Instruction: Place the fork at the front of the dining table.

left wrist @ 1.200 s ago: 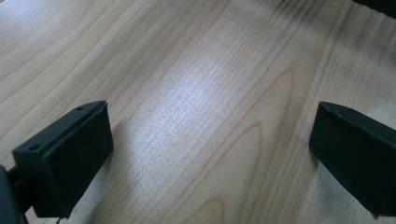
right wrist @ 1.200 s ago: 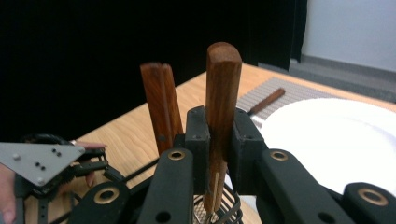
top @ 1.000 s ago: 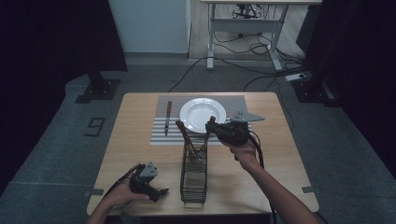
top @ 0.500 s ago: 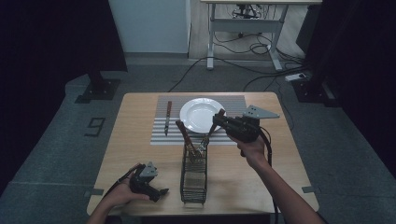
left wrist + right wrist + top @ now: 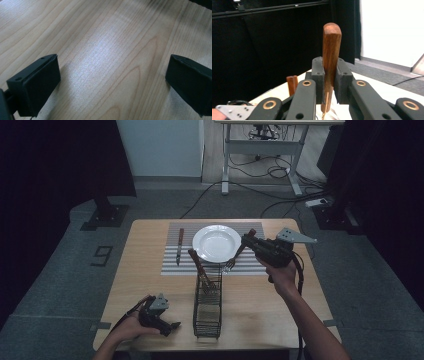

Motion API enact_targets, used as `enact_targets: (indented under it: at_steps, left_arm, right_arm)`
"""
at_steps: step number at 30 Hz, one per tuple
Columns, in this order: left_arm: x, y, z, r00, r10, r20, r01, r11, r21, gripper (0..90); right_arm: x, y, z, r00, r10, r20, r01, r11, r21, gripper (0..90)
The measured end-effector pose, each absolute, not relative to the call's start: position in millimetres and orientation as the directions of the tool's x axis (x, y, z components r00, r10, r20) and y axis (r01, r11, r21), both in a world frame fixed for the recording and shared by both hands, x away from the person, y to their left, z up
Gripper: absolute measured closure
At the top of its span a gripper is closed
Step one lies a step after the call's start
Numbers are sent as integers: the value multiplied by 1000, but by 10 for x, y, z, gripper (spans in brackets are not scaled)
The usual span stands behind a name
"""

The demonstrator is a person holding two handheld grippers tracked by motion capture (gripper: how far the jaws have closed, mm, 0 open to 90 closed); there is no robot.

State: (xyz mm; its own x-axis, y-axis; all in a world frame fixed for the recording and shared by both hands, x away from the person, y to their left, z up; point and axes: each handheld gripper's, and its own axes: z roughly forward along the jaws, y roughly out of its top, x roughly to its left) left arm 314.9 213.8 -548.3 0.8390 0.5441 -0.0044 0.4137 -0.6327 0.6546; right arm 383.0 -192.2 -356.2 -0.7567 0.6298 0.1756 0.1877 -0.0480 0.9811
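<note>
Jaws of the right gripper (image 5: pixel 329 82) are clamped tight on the wooden handle of a fork (image 5: pixel 331 47), the pads pressing it from both sides; the handle stands up past the pads, and a strip of metal shows below them. From the high view the right gripper (image 5: pixel 246 240) is off the table (image 5: pixel 145 265), at about 3 o'clock from the white plate (image 5: pixel 217 243), and the fork (image 5: pixel 239 252) slants down from it toward 7 o'clock, its tines hanging just over the striped placemat (image 5: pixel 172 255) near the far end of the wire cutlery basket (image 5: pixel 207 307). A second wooden-handled utensil (image 5: pixel 199 266) leans out of that basket.

Jaws of the left gripper (image 5: pixel 112 82) stand wide apart with bare wood between them, holding nothing. That left gripper (image 5: pixel 167 326) rests low at the table's near edge, at 9 o'clock from the basket. A knife (image 5: pixel 180 245) lies on the placemat at 9 o'clock from the plate.
</note>
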Motion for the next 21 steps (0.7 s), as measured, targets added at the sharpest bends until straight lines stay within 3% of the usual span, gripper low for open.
enact_targets:
  at_steps: [21]
  left_arm:
    - [3150, 2138, -5483, 839, 544, -5, 414, -633, 655, 0]
  right_arm:
    - [4007, -2125, -3771, -678, 717, 163, 237, 3, 971, 801]
